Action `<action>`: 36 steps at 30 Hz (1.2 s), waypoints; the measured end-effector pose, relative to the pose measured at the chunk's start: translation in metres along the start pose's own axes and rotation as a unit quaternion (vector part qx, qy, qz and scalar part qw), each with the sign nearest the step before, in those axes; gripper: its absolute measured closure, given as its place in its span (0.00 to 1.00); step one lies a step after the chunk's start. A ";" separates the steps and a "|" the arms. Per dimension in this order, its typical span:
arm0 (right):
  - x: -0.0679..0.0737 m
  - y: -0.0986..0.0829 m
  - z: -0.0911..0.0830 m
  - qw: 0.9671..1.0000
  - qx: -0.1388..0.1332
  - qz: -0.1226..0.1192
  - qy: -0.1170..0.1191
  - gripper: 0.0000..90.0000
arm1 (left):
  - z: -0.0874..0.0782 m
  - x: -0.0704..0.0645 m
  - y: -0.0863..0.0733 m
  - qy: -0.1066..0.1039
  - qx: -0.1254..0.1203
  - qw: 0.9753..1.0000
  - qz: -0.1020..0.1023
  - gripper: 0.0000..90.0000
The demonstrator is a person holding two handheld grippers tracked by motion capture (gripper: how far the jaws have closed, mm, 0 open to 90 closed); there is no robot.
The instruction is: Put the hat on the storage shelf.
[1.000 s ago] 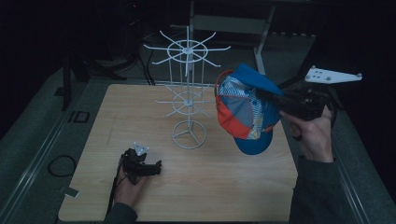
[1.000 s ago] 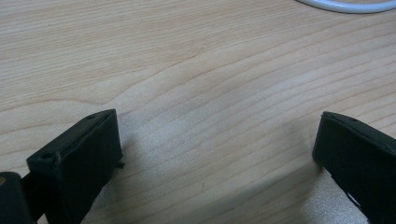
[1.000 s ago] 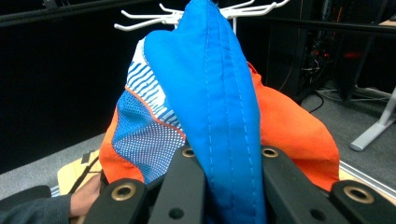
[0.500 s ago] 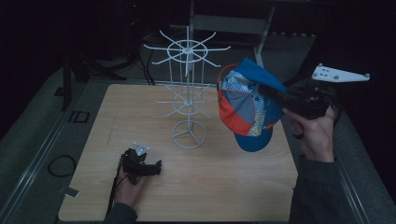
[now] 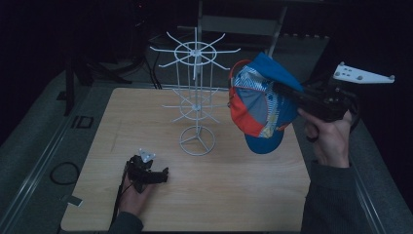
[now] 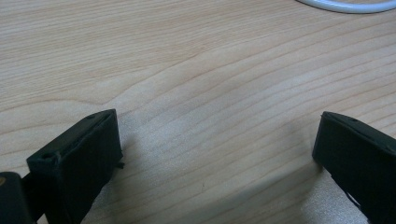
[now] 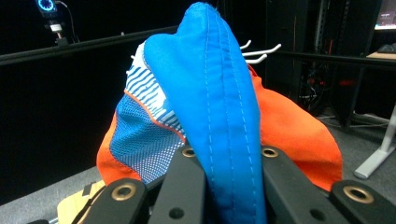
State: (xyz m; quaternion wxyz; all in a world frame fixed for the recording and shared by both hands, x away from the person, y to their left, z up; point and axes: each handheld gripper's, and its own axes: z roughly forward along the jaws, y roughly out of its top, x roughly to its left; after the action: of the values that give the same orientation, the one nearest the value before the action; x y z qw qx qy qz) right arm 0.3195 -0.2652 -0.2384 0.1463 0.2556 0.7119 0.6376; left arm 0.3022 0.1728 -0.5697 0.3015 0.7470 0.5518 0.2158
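- Resting low on the wooden table (image 5: 234, 195) near its front-left corner, the left gripper (image 5: 146, 171) points toward the rack's base; in the left gripper view its jaws stand wide apart with bare wood between them, gripping nothing.
- Standing upright at the table's middle is a white wire display rack (image 5: 196, 92), its round base (image 6: 348, 4) just ahead of the left gripper.
- Hanging in the air right of the rack, the cap (image 5: 260, 107) is blue, orange and white; its long axis runs steeply, top up toward the rack's upper arms, lower edge down over the table.
- Clamping the cap's blue brim (image 7: 215, 107), the right gripper (image 5: 292, 92) points left toward the rack, jaws closed tight on the fabric.
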 end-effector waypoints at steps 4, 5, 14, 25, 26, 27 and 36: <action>0.001 0.001 0.000 1.000 -0.012 0.001 0.004 0.97 | 0.000 0.000 0.000 0.000 0.000 1.000 0.000 0.02; 0.001 0.001 0.000 1.000 -0.015 0.001 0.006 0.97 | 0.000 0.000 0.000 0.000 0.000 1.000 0.000 0.02; 0.003 0.004 0.008 1.000 -0.019 0.003 0.013 0.97 | 0.000 0.000 0.000 0.000 0.000 1.000 0.000 0.02; -0.005 -0.009 0.032 0.999 -0.016 0.031 0.030 0.97 | 0.000 0.000 0.000 0.000 0.000 1.000 0.000 0.02; -0.005 -0.010 0.034 0.999 -0.015 0.031 0.034 0.96 | 0.000 0.000 0.000 0.000 0.000 1.000 0.000 0.02; -0.004 -0.012 0.037 0.999 -0.012 0.028 0.036 0.96 | 0.000 0.000 0.000 0.000 0.000 1.000 0.000 0.02; -0.001 -0.022 0.057 0.999 0.019 0.020 0.038 0.95 | 0.000 0.000 0.000 0.001 -0.001 1.000 0.000 0.02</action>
State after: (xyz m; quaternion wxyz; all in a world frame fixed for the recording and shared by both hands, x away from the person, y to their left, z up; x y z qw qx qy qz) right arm 0.3468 -0.2196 -0.2684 0.1014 0.2486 0.7237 0.6357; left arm 0.3022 0.1726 -0.5700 0.3021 0.7464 0.5519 0.2169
